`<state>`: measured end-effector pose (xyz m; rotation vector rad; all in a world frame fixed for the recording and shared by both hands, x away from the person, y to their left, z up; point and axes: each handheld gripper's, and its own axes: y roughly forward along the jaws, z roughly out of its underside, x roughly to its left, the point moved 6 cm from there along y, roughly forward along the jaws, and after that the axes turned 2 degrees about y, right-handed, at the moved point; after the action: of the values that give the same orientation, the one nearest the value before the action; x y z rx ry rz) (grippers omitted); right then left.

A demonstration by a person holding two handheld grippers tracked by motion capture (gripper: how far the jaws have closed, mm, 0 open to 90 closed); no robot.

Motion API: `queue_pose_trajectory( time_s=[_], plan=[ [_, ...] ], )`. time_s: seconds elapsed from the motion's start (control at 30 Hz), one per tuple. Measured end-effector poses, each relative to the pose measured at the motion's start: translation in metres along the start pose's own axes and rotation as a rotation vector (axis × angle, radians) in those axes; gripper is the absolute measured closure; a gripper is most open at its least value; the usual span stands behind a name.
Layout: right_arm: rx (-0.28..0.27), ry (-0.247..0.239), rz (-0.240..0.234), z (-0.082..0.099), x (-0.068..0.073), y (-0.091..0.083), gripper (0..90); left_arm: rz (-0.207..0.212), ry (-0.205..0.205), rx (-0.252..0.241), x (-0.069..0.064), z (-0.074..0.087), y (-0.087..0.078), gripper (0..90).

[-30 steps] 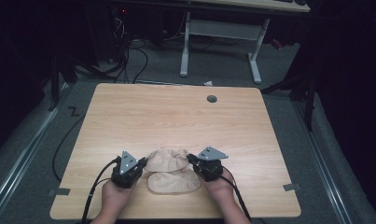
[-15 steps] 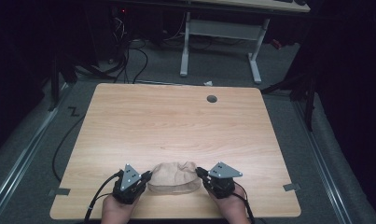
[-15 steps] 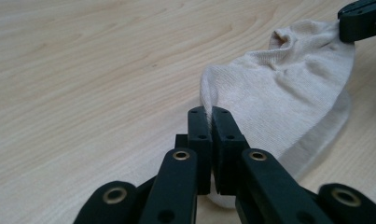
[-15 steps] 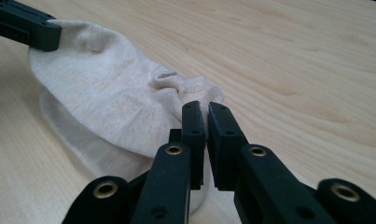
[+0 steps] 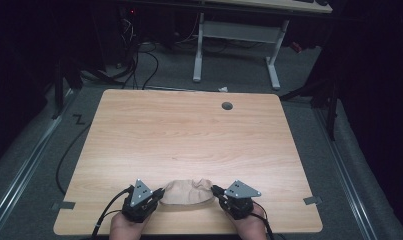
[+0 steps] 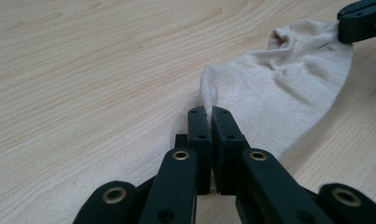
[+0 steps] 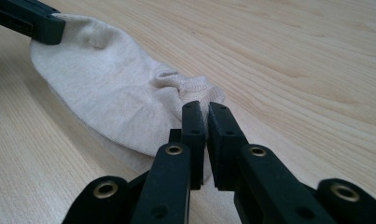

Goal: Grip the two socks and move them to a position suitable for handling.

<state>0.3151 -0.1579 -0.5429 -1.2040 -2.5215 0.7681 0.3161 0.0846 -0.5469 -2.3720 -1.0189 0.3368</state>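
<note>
Wooden tabletop (image 5: 189,130) bears a sock (image 5: 186,192) lying crosswise, left claw (image 5: 159,194) and right claw (image 5: 216,191) clamped on opposite ends.

The right tongs (image 7: 206,112) are pinched together on the ribbed edge of a cream sock (image 7: 115,102) lying on the pale wooden tabletop (image 7: 293,56). At the sock's far end, the left tongs (image 7: 31,21) grip it.

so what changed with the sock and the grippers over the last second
Both grippers, the left gripper and right gripper, drew back toward the table's near edge and apart, pulling the beige sock along and stretching it out. Each stayed shut on its end of the sock.
</note>
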Motion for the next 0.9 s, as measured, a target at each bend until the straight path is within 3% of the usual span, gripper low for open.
queue_pose_trajectory(
  time_s=[0.6, 0.9],
  plan=[
    [0.075, -0.003, -0.006, 0.015, 0.000, 0.008, 85.9, 0.014, -0.006, 0.066, 0.006, 0.015, 0.014, 84.8],
    [0.114, -0.026, -0.008, 0.021, 0.002, 0.013, 85.6, -0.011, 0.032, 0.094, 0.007, 0.017, 0.016, 78.9]
  ],
)
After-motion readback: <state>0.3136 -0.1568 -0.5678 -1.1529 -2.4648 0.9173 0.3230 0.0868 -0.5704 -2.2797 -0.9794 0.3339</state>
